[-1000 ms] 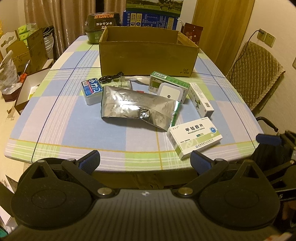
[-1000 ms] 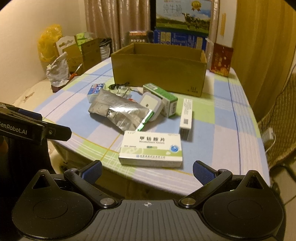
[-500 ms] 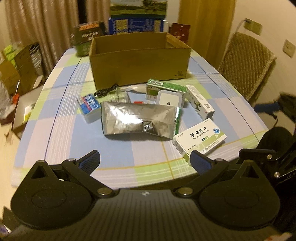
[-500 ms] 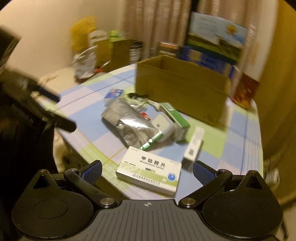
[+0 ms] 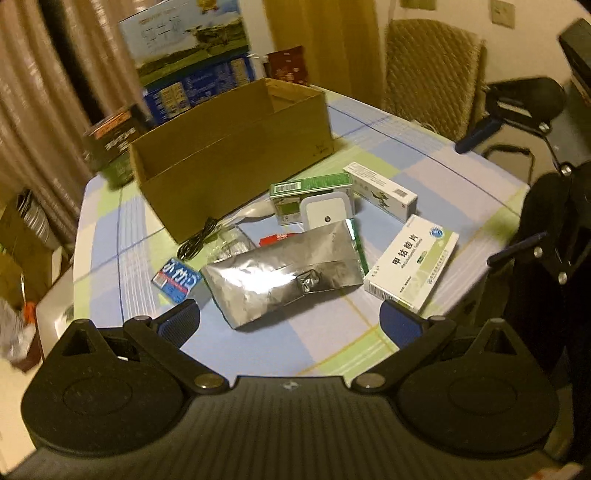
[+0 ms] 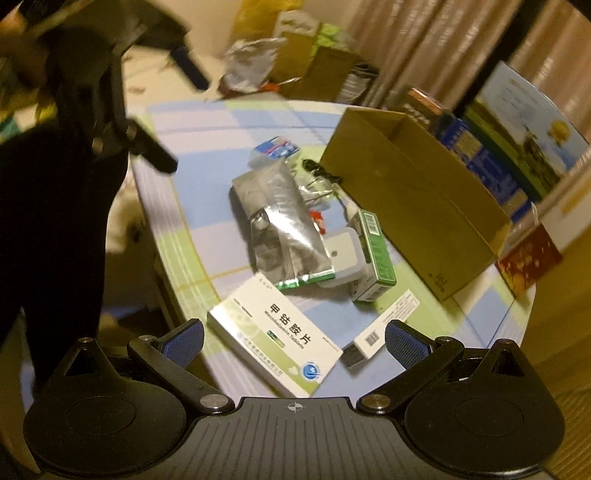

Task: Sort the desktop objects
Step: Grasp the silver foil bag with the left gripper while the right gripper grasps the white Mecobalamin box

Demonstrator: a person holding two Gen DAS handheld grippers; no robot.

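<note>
Both grippers held open above the table.
The white medicine box (image 6: 277, 341) is seen between the right gripper (image 6: 293, 338) fingers; the foil pouch (image 5: 284, 275) ahead of the left gripper (image 5: 290, 321).

The white-and-green medicine box (image 6: 276, 345) reads "甲钴胺片"; other packages' print is too blurred to read.

You're at a table (image 5: 110, 236) with a blue-green check cloth under warm, dim light. Curtains (image 5: 48, 92) hang behind, a yellow drape (image 5: 325, 40) further right. Wicker chair (image 5: 432, 70) sits against a cream wall (image 5: 535, 44) with a socket (image 5: 502, 13).
</note>
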